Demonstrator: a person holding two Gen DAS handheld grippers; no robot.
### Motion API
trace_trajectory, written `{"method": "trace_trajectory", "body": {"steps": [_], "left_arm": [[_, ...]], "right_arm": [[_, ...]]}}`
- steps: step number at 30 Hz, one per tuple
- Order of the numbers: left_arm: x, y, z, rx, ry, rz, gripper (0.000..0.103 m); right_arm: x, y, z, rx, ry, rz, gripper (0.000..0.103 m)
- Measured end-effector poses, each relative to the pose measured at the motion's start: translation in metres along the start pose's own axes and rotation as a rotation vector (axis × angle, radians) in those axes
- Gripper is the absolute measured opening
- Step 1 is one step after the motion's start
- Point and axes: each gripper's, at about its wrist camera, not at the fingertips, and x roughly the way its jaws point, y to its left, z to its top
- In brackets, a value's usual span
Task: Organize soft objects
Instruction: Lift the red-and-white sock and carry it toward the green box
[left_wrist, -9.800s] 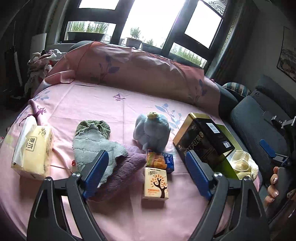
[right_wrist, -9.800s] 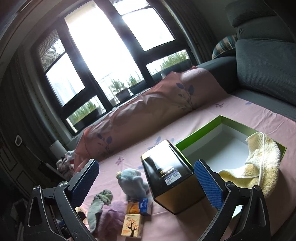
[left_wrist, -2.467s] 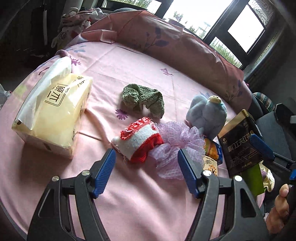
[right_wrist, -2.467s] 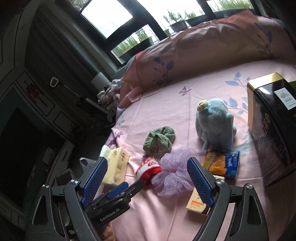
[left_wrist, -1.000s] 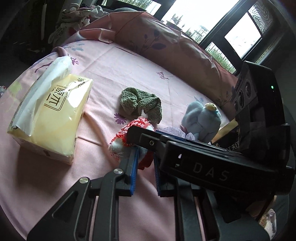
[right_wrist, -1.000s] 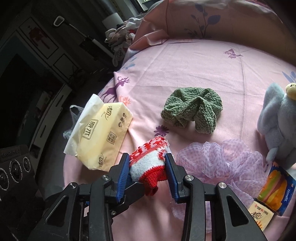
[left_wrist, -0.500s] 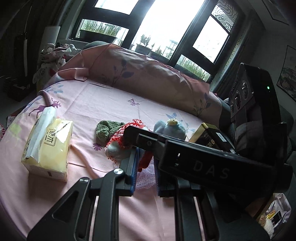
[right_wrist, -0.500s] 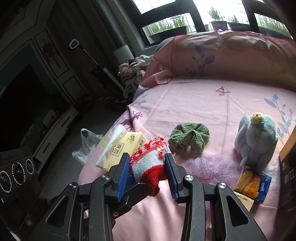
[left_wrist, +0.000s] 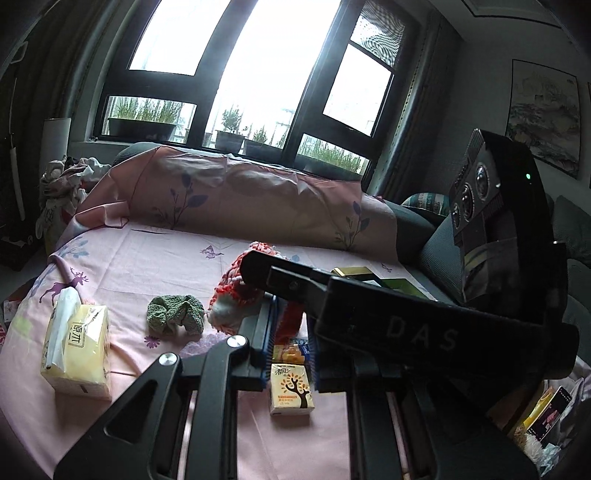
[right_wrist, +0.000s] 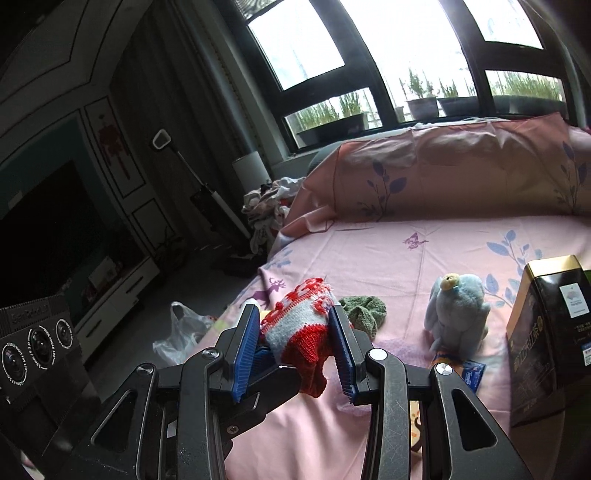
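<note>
Left wrist: pink bedsheet (left_wrist: 155, 254), dark-framed window (left_wrist: 258, 74)

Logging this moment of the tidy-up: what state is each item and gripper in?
Red-and-white knit sock: lifted, clamped by both grippers.
Right gripper: shut on the sock.
Left gripper: shut on the sock.
Green knit cloth: crumpled on the bed.
Blue plush toy: upright.
Tissue pack: opened, tissue sticking out.

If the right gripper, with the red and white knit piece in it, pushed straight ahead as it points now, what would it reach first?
Probably the green knit cloth, lying on the pink sheet just beyond the right gripper and its red and white knit piece; depth is uncertain.
</note>
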Motion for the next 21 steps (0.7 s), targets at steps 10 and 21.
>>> {"method": "trace_trajectory", "body": {"steps": [10,21], "left_arm": [[0.015,-0.057,0.014,0.159,-0.012,-0.030,0.011],[0.060,-0.125,0.016,0.267,0.037,-0.134,0.011]], "right_arm": [[-0.051,-0.036,0.007,0.073,-0.135,-0.040,0.041],[-0.109,-0.099,0.001,0.220,-0.276,-0.143,0.041]]}}
